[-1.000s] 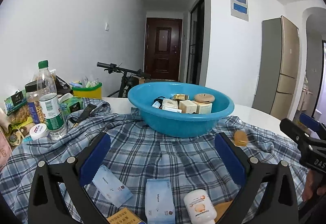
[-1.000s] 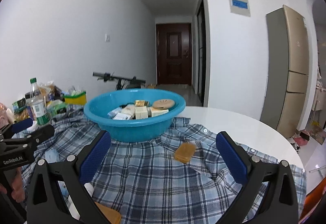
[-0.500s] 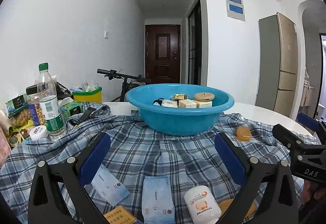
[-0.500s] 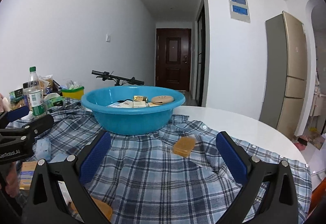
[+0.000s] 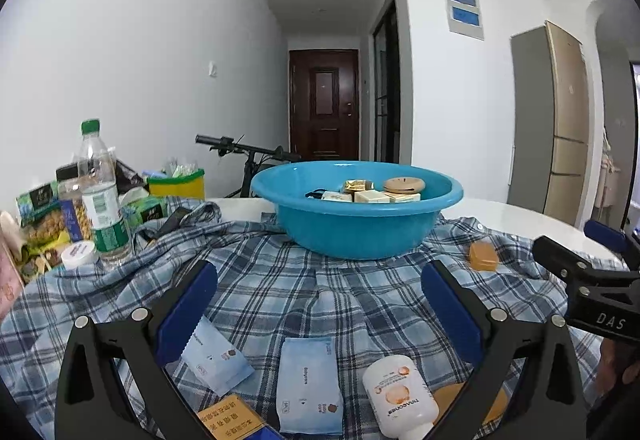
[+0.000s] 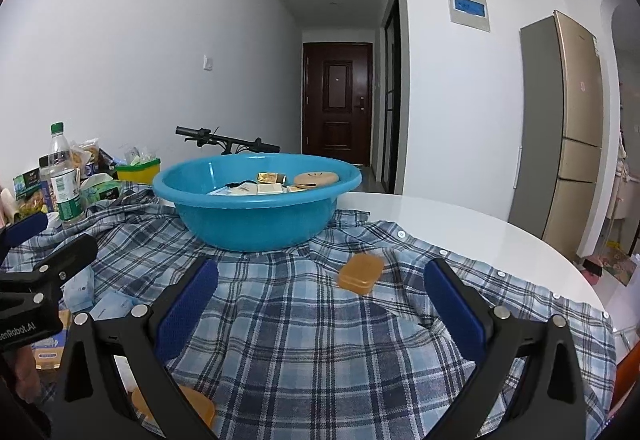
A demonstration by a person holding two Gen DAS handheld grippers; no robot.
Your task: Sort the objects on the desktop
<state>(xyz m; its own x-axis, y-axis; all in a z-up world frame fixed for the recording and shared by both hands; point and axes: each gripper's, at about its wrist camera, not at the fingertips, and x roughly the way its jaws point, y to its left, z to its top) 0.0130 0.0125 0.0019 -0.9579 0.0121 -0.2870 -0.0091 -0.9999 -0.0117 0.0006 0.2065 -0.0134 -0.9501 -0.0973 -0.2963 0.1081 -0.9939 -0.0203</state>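
A blue plaid shirt (image 6: 320, 340) covers my round white table (image 6: 460, 224); beyond lie a hallway and a dark door (image 6: 338, 100); my left tongs (image 5: 320, 304) and right tongs (image 6: 320, 300) are spread, holding nothing; the blue basin (image 5: 356, 216) sits mid-cloth, an orange soap (image 6: 360, 273) before it; a white bottle (image 5: 400, 396) reads "TIVACONES"; the right tool body reads "DAS".

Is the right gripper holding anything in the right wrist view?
No, the right gripper is open and empty, and the orange soap bar lies on the plaid shirt beyond it.
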